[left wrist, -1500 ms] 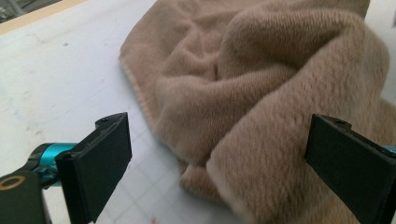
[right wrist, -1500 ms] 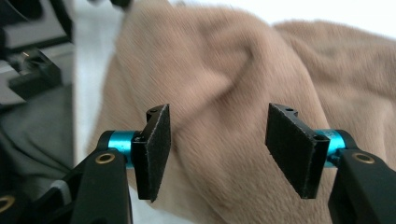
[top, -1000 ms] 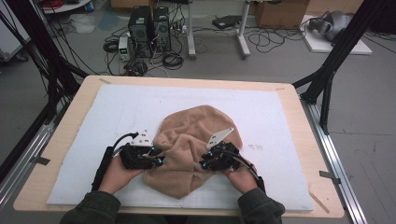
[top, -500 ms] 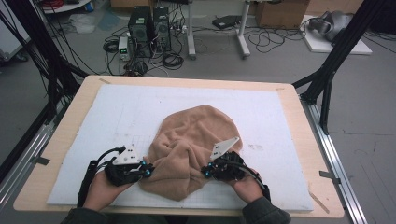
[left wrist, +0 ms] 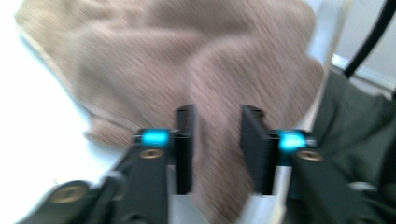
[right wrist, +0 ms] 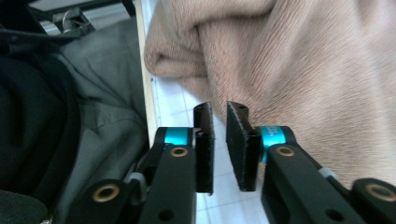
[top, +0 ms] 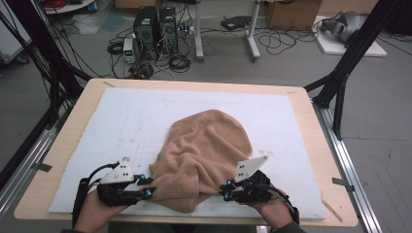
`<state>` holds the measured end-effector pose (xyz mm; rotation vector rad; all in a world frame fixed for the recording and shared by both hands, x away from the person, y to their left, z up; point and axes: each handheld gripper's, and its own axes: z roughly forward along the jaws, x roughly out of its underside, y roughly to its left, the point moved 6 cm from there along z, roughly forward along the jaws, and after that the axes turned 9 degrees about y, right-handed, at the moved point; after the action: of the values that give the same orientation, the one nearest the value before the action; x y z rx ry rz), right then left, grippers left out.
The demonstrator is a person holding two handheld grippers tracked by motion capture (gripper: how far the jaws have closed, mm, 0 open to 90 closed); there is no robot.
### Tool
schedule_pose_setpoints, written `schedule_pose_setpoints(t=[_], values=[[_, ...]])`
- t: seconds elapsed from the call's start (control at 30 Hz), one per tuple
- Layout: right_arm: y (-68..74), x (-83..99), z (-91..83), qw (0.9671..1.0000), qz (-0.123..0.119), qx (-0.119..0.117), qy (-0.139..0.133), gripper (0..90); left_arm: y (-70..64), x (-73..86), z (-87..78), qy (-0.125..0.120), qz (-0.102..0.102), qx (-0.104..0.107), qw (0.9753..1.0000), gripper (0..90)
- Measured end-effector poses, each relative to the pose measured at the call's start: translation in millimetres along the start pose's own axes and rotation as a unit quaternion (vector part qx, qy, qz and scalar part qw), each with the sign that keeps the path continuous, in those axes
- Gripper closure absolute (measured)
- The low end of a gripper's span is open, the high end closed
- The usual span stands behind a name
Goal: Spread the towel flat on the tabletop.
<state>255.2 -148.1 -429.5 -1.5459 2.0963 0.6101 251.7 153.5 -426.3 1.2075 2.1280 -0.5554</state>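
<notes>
A tan towel (top: pixel 204 158) lies bunched at the near middle of the worktop (top: pixel 311 126). Left gripper (top: pixel 148 187) and right gripper (top: pixel 224 191) flank it, fingers apart, holding nothing. Soft, light and limp, it should be pinched by its near corners.

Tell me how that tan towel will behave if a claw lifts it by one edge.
The tan towel already lies rumpled in soft folds, so it will probably hang limp and sag. Its fuzzy pile looks grippy, unlikely to slip. It seems light, and may drag across the white mat.
</notes>
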Motion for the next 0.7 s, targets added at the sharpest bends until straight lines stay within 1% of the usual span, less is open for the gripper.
schedule_pose_setpoints(t=[0.03,0.07,0.1,0.13,0.17,0.2,0.23,0.27,0.3,0.33,0.4,0.43,0.47,0.5,0.53,0.57,0.6,0.63,0.67,0.7], values=[[-5.1,-1.3,-2.8,1.0000,0.005,0.005,-0.005,72.7,4.6,-5.9,0.1,-0.006,-0.002,-0.005,1.0000,56.2],[-5.1,-1.3,-2.8,1.0000,0.005,0.005,-0.005,72.7,9.6,-12.3,1.3,-0.009,0.001,-0.008,0.9999,56.2],[-11.5,-2.4,-4.0,0.9997,0.012,0.015,-0.011,69.8,14.7,-19.4,3.8,-0.012,0.002,-0.010,0.9999,52.9],[-17.3,-3.0,-4.3,0.9995,0.024,0.018,-0.014,68.5,20.3,-26.5,6.9,-0.020,-0.002,-0.012,0.9997,49.3],[-24.0,-4.1,-2.8,0.9991,0.031,0.019,-0.021,64.7,26.6,-32.8,10.9,-0.028,-0.004,-0.017,0.9995,47.6],[-31.0,-4.7,0.0,0.9985,0.041,0.026,-0.024,62.1,34.0,-38.2,15.7,-0.031,-0.009,-0.022,0.9992,47.1],[-37.4,-4.7,3.9,0.9980,0.051,0.029,-0.022,60.9,40.9,-42.8,21.7,-0.036,-0.021,-0.022,0.9989,46.2],[-42.7,-5.0,9.1,0.9977,0.058,0.027,-0.023,56.8,48.0,-45.7,28.5,-0.033,-0.025,-0.030,0.9987,45.8],[-47.5,-4.5,14.5,0.9970,0.069,0.029,-0.020,54.7,54.1,-47.5,36.0,-0.028,-0.032,-0.036,0.9984,45.8],[-52.8,-3.3,20.0,0.9964,0.077,0.033,-0.014,54.6,58.2,-48.5,43.9,-0.021,-0.038,-0.031,0.9986,45.5],[-59.1,-0.5,30.0,0.9959,0.084,0.032,-0.006,54.1,64.0,-46.6,60.3,0.007,-0.045,-0.023,0.9987,44.3],[-62.6,2.5,37.3,0.9954,0.090,0.032,-0.002,57.2,66.1,-44.2,68.0,0.024,-0.046,-0.019,0.9985,44.2],[-62.6,2.5,37.3,0.9954,0.090,0.032,-0.002,57.2,67.5,-41.1,75.6,0.041,-0.051,-0.017,0.9977,44.2],[-63.8,5.1,42.5,0.9952,0.093,0.029,0.002,60.8,68.8,-37.5,81.9,0.061,-0.051,-0.012,0.9968,52.5],[-63.8,5.1,42.5,0.9952,0.093,0.029,0.002,60.8,68.4,-34.2,87.6,0.076,-0.051,-0.004,0.9958,52.5],[-64.8,5.6,43.6,0.9955,0.090,0.028,0.000,63.8,67.5,-31.7,91.3,0.082,-0.050,-0.005,0.9954,61.5],[-64.8,6.1,44.0,0.9956,0.089,0.028,0.001,67.0,67.2,-30.6,91.9,0.081,-0.047,-0.015,0.9955,67.3],[-64.9,6.6,44.2,0.9959,0.086,0.027,0.005,70.5,66.9,-30.2,91.2,0.077,-0.045,-0.022,0.9958,74.9],[-65.0,6.5,44.6,0.9963,0.082,0.026,0.005,74.4,66.6,-30.0,90.7,0.074,-0.050,-0.022,0.9958,79.5],[-64.5,6.4,45.3,0.9967,0.077,0.022,0.009,77.0,67.2,-29.4,89.1,0.077,-0.052,-0.024,0.9954,81.8]])
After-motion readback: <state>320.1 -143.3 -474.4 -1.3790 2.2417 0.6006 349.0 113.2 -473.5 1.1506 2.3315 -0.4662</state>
